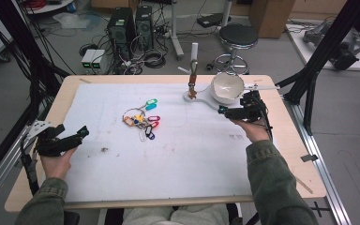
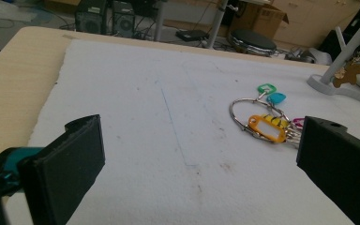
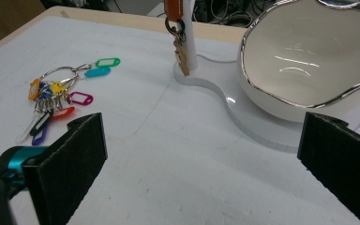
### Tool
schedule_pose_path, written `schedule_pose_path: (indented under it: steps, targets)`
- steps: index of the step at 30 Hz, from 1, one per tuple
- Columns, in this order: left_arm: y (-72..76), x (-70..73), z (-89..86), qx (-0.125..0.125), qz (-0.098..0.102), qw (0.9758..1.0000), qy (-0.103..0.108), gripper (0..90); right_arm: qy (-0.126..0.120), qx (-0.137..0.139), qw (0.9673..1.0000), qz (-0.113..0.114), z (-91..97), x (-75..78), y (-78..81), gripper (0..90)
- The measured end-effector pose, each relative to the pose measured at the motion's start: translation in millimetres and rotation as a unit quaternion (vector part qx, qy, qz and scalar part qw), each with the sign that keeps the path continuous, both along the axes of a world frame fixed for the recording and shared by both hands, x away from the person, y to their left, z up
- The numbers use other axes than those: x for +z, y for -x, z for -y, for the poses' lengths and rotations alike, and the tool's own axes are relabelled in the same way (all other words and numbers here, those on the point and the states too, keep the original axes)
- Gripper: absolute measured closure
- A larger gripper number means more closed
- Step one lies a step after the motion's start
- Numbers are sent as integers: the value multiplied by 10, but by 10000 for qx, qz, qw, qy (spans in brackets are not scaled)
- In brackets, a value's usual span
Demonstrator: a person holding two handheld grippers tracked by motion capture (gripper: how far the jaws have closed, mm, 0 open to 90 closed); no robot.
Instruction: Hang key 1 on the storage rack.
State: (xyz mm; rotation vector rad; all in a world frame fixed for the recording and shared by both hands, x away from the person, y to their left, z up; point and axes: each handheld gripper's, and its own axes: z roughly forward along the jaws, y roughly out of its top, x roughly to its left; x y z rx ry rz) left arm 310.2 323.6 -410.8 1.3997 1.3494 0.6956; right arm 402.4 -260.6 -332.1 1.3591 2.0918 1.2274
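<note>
A bunch of coloured key tags on a metal ring (image 1: 142,119) lies on the white mat, left of centre; it also lies ahead of the left jaws (image 2: 265,123) and at the far left of the right gripper view (image 3: 56,101). A white stand (image 1: 201,96) at the back holds a white bowl with a silver rim (image 1: 227,87) and an upright post with a brown key fob (image 1: 192,83). My left gripper (image 1: 70,135) rests open at the table's left edge. My right gripper (image 1: 227,111) is open just in front of the bowl (image 3: 309,56), empty.
The white mat (image 1: 178,154) covers most of the wooden table (image 1: 58,101). Behind the table stand a stool (image 1: 238,37), computer towers (image 1: 130,26) and loose cables on the floor. Black frame struts (image 1: 321,51) rise at the right.
</note>
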Motion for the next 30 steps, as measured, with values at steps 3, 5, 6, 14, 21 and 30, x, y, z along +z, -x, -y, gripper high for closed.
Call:
schedule_pose_path:
  steps: [3, 5, 6, 14, 21, 30]
  targets:
    - [0, 0, 1, 1, -3, 10000, -3, 18, -30, 40, 10000, 7, 20, -13, 46, 7]
    - [1, 0, 1, 2, 0, 10000, -7, 17, -25, 60, 10000, 24, 25, -23, 77, 7]
    - [0, 0, 0, 3, -2, 10000, -9, 17, -18, 70, 10000, 52, 30, -29, 87, 7]
    - [-4, -3, -1, 7, -28, 10000, -19, 17, -42, 7, 9999, 118, 121, -158, 137, 6]
    - [-3, -2, 0, 4, -25, 10000, -17, 17, -172, -3, 9997, 166, 167, -236, 224, 7]
    - [-4, -3, 2, -9, -34, 10000, -36, 17, -210, -3, 9993, 307, 243, -331, 363, 7]
